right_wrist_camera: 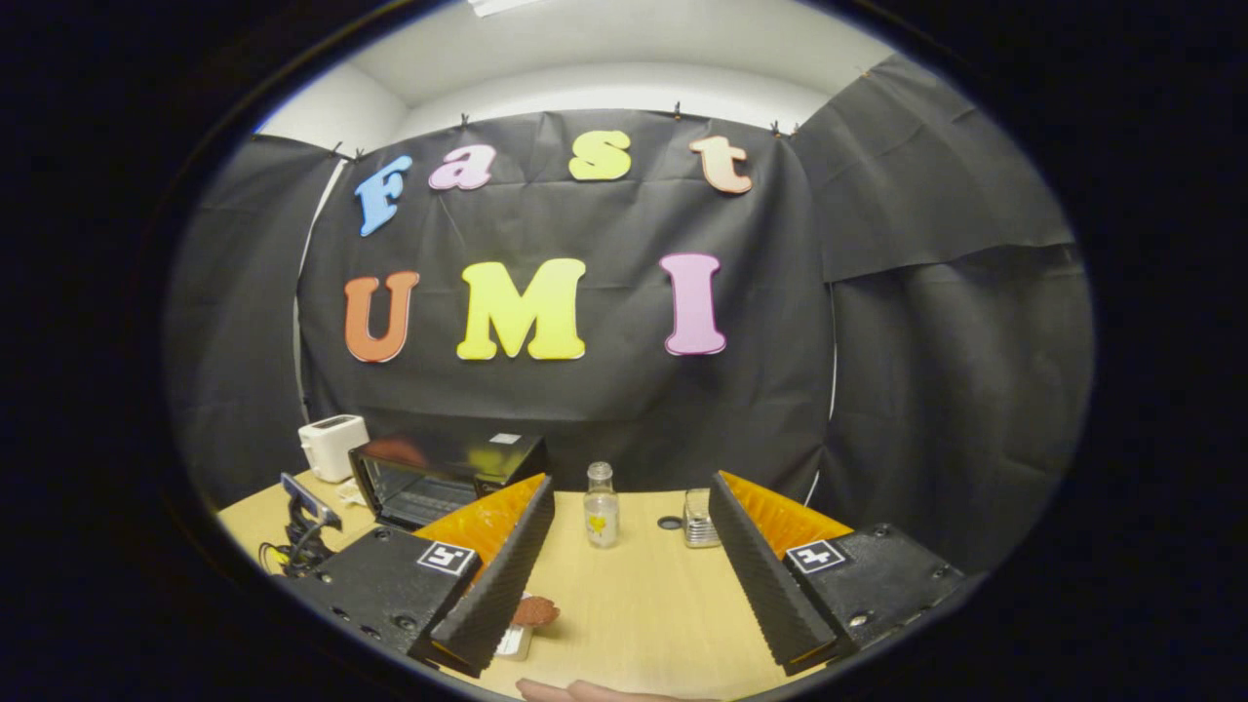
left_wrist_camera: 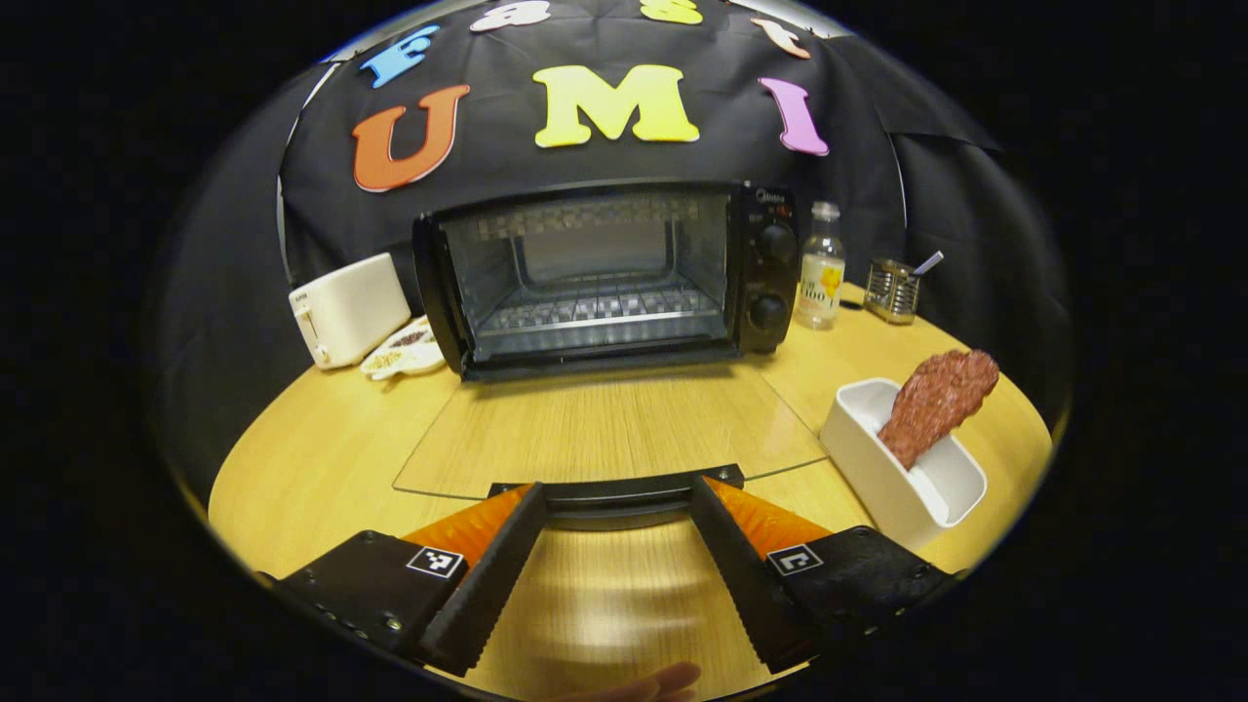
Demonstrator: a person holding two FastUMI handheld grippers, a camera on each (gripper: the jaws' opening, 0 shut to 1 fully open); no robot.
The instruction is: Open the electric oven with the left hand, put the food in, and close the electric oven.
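A light wooden table (left_wrist_camera: 292,458) carries the electric oven (left_wrist_camera: 604,278) straight ahead of the fingers, a white toaster (left_wrist_camera: 346,309) left of it, a bottle (left_wrist_camera: 821,280) and metal tin (left_wrist_camera: 891,291) right, and a white dish (left_wrist_camera: 902,468) just beside the right finger.

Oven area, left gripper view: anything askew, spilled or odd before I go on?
Nothing spilled or damaged. The oven stands with its glass door folded flat on the table. The food leans tilted out of its white dish, overhanging the rim, still outside the oven. Both grippers are open.
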